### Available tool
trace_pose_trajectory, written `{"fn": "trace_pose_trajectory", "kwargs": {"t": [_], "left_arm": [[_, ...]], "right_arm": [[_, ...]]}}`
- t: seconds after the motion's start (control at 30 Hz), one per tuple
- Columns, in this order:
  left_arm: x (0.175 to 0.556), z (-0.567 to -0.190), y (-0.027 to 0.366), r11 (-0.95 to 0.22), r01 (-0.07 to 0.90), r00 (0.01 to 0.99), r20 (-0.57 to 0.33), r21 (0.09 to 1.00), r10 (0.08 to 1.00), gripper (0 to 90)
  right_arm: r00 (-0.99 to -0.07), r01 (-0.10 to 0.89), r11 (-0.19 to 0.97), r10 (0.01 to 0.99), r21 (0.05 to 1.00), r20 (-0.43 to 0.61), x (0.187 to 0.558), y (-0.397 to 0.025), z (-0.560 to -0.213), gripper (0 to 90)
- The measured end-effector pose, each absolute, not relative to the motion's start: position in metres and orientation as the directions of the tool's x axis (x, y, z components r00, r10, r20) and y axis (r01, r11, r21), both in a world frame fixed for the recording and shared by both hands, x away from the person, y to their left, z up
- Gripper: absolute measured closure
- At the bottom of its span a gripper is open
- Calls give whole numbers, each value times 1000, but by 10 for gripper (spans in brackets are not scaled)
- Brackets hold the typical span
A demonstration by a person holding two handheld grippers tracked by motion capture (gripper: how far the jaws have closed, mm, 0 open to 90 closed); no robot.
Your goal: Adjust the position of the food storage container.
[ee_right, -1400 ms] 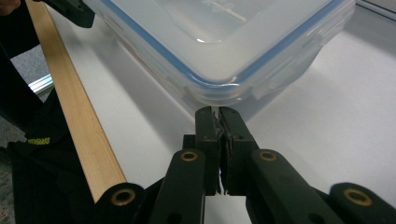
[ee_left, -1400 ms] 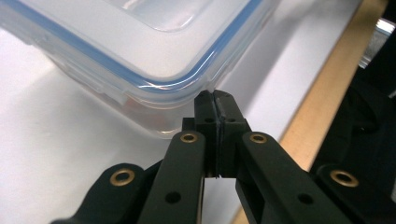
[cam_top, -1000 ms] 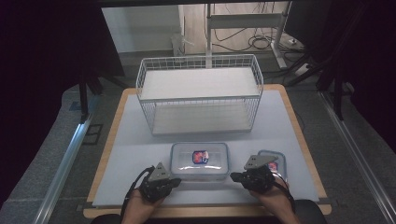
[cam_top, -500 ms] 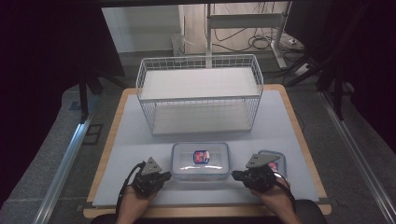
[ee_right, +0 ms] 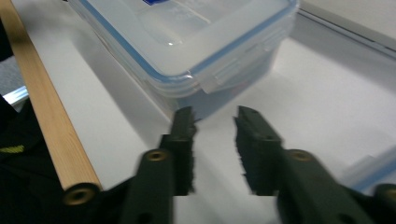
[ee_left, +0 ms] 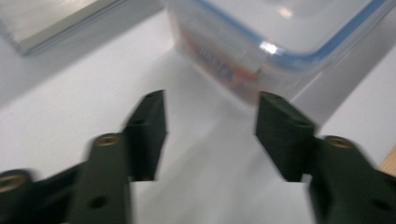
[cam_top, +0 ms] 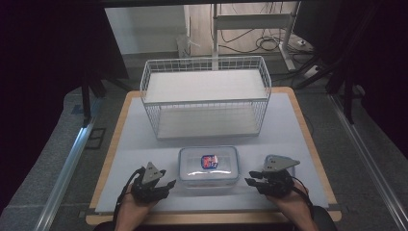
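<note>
Container (cam_top: pixel 208 166), clear plastic with a blue seal line and its lid seated, stands on the white tabletop (cam_top: pixel 288 130) close to the near edge, roughly midway between the left and right edges. It is untouched at this moment.

Left gripper (cam_top: pixel 169 185) sits just off the container's left side, jaws spread wide and holding nothing; the left gripper view shows bare tabletop between them and the container wall (ee_left: pixel 261 56) ahead. Right gripper (cam_top: pixel 250 181) sits just off the right side, jaws parted by a narrower gap, also empty, aimed at a corner and side latch (ee_right: pixel 229 70) in its own view.

Progress, as judged: both grippers are placed for a two-sided approach, but no grasp is made. The wire basket (cam_top: pixel 207 98) standing toward the far edge holds nothing. If the work is to grip or carry the container, all of it remains.

A second clear piece with a blue edge (cam_top: pixel 288 166) lies near the right gripper; what it is cannot be told.

Markings: a red-and-blue label (cam_top: pixel 209 160) shows through the lid, and orange-and-blue print (ee_left: pixel 219 70) through the side wall. No writing is legible.
</note>
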State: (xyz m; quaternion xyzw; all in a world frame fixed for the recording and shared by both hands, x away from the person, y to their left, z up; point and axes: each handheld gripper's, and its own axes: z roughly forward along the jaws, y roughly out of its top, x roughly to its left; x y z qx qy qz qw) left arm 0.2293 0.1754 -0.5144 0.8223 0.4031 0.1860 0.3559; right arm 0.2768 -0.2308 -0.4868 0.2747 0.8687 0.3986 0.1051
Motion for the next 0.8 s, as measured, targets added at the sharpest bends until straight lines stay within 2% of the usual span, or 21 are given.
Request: {"fn": "trace_pose_trajectory", "kwargs": {"t": [0.13, 0.23, 0.33, 0.8], "left_arm": [[223, -517, 183, -398, 536, 595, 0, 744, 803, 212], [221, -517, 186, -398, 530, 604, -3, 749, 797, 116], [221, -518, 188, -385, 525, 610, -20, 759, 792, 84], [222, -522, 190, -389, 510, 604, 3, 767, 797, 70]], "right_arm": [[-819, 382, 552, 573, 741, -4, 278, -235, -489, 419], [-814, 380, 548, 580, 745, -12, 280, -236, -490, 298], [-806, 374, 543, 591, 752, -26, 280, -237, -491, 186], [-812, 365, 549, 583, 752, -32, 280, -237, -493, 160]]}}
